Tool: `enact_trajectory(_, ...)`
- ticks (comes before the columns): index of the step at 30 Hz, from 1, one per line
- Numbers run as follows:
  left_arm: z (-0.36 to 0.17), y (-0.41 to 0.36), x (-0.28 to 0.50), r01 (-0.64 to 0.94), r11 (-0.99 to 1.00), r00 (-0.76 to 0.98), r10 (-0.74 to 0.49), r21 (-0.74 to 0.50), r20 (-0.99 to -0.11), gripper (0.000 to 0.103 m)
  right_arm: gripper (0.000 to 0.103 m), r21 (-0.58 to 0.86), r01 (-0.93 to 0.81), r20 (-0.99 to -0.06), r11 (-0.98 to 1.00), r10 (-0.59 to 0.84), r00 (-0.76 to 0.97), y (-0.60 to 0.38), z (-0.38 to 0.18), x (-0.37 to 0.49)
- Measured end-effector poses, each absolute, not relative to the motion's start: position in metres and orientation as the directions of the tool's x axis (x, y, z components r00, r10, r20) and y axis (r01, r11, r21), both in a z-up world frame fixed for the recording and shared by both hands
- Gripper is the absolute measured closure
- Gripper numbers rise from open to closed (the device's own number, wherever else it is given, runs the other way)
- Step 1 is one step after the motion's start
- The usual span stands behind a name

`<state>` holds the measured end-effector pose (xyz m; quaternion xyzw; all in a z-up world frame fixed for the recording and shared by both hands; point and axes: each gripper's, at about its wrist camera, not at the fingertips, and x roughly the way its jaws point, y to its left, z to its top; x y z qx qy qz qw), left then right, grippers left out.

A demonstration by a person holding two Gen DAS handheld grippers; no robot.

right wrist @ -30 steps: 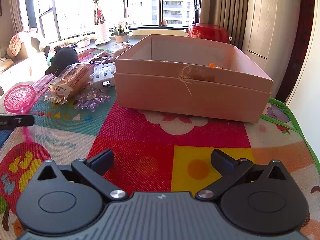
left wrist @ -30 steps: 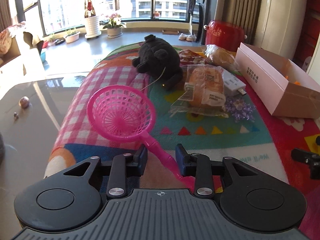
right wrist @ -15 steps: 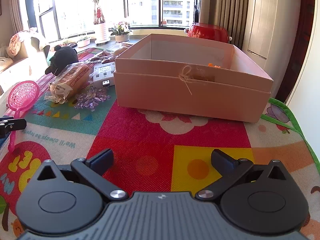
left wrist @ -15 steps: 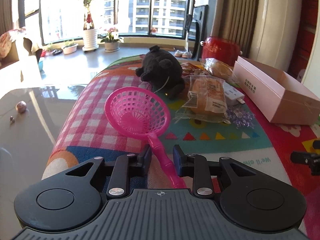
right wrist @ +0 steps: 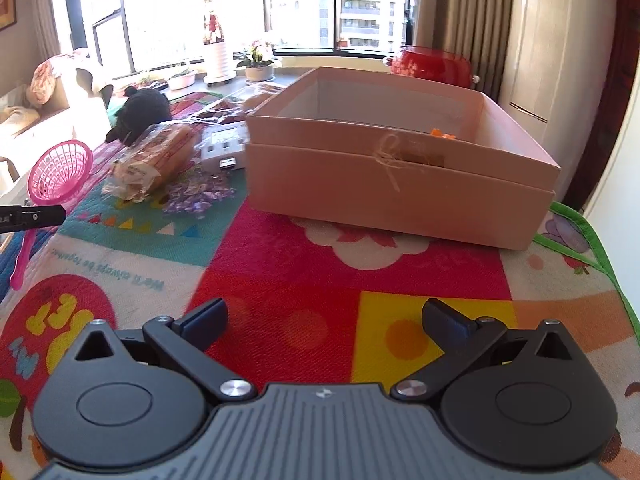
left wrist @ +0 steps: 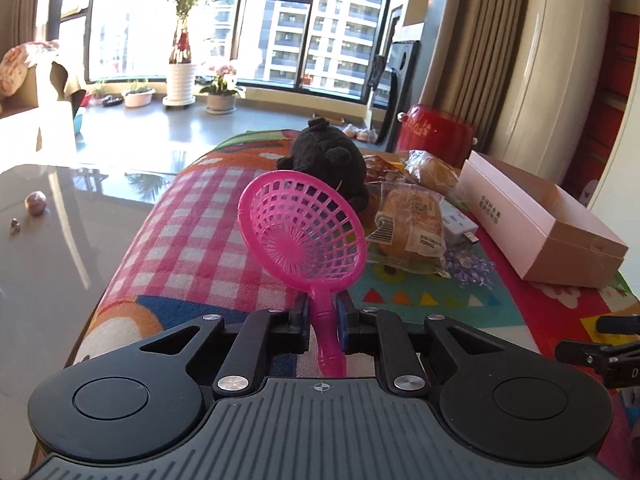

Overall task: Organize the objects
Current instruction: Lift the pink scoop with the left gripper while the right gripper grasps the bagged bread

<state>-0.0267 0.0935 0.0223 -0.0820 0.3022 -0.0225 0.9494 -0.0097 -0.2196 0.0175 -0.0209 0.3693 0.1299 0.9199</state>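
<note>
My left tongs (left wrist: 322, 322) clamped on the pink strainer (left wrist: 303, 232) low on its handle, basket tilted up clear of the mat (left wrist: 420, 304), likely for carrying to the box (right wrist: 400, 184). Right tongs (right wrist: 325, 322) spread wide, empty, hovering before the box.

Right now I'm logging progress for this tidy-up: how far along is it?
Early. Done: only something small and orange shows inside the pink box. In hand: the left gripper is shut on the pink strainer at its handle, basket raised off the mat. Left: the black plush, bagged bread, white power strip and purple bow lie outside the box. The right gripper is open, holding nothing.
</note>
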Motion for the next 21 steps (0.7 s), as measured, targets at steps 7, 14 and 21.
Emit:
enact_trajectory(7, 0.035, 0.119, -0.057, 0.047, 0.977, 0.813, -0.159, -0.209, -0.56, 0.087, 0.0, 0.017, -0.42, -0.593, 0.907, 0.347, 0.726, -0.128, 0.052, -0.011)
enact_trajectory(14, 0.036, 0.133, -0.064, 0.079, 0.968, 0.813, -0.2, -0.237, -0.546, 0.087, 0.0, 0.038, -0.336, -0.641, 0.941, 0.281, 0.714, -0.053, 0.047, 0.078)
enact_trajectory(21, 0.034, 0.137, -0.065, 0.107, 0.956, 0.811, -0.243, -0.273, -0.532, 0.087, 0.034, -0.054, -0.344, -0.683, 0.937, 0.217, 0.698, -0.027, 0.037, 0.095)
